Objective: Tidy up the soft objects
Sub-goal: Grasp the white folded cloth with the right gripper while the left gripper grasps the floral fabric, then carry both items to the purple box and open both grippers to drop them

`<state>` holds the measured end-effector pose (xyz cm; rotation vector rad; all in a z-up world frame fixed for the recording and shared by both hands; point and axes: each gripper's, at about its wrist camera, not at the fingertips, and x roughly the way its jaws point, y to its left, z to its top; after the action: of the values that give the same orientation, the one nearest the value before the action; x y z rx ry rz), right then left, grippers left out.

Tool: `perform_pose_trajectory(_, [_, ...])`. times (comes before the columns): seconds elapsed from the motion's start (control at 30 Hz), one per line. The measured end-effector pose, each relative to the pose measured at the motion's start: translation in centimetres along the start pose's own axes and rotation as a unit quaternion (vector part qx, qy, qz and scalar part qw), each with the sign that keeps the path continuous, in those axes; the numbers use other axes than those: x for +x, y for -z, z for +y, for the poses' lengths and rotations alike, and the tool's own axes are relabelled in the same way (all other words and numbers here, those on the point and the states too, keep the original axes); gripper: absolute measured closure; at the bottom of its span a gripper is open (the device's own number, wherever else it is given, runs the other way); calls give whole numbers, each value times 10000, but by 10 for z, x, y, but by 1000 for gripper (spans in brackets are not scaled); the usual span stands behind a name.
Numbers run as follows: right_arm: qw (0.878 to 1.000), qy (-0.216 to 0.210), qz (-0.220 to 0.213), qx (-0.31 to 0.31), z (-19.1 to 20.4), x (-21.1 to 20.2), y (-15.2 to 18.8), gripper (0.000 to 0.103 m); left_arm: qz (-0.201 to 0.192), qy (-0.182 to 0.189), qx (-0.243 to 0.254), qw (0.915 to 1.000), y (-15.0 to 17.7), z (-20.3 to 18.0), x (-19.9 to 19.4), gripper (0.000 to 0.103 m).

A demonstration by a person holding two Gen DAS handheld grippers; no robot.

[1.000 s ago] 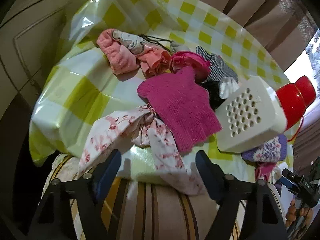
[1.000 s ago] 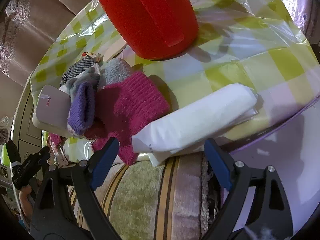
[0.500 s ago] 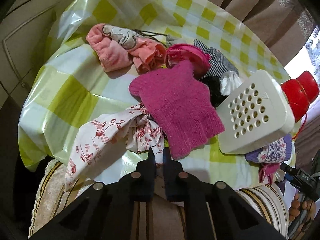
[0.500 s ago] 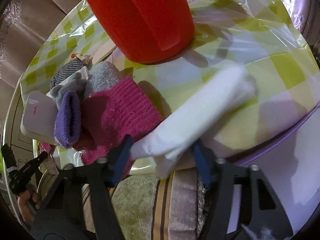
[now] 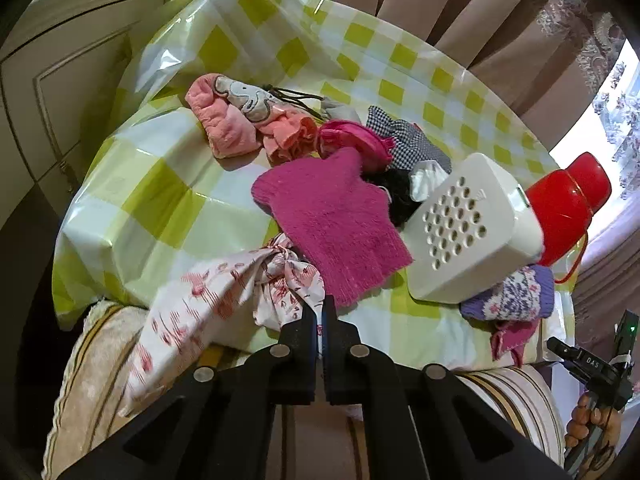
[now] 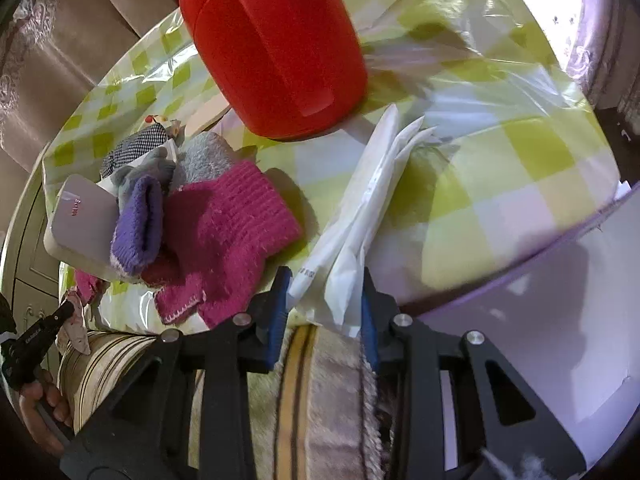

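Both grippers have a soft item at the near edge of the desk. Left gripper (image 5: 321,322) has its jaws pressed nearly together on a thin fold of the floral cloth (image 5: 224,292), pinching the hem that hangs over the rim, probably because that loose edge is the easiest part to catch without disturbing the pile. Right gripper (image 6: 324,300) is partly closed around the end of the white plastic packet (image 6: 360,216); its blue pads touch both sides, and the packet runs straight ahead from the jaws and looks lifted at the near end, so this seems a grasp made to pull it clear.

Just ahead of the left gripper the cloth is white with red print, knotted in the middle and limp. Beyond it lies the magenta knit piece (image 5: 332,216), fuzzy and flat, with the white perforated box (image 5: 468,232) leaning on the heap to the right, and the pink garment (image 5: 240,116) further off. Ahead of the right gripper stands the red jug (image 6: 276,48).
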<state>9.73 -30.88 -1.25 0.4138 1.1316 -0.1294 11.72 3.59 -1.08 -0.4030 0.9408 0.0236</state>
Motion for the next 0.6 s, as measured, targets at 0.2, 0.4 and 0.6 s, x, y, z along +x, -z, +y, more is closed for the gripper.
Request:
perform_pose_trajectory(0.2, [9998,11,-167,-70,-7,-22,14,67,-138,147,-46,9998,13,-10,-14,101])
perform_pose_trajectory(0.4, [9990,-3,-341,-305,-5,-45,35,67,-408,182,-74,9990,33,-21,-39,101])
perform_pose_trajectory(0.6, [9973,-18,-562,-471,-3,-67,48,67,-955,-21,382,9947,43,-45,-71,101])
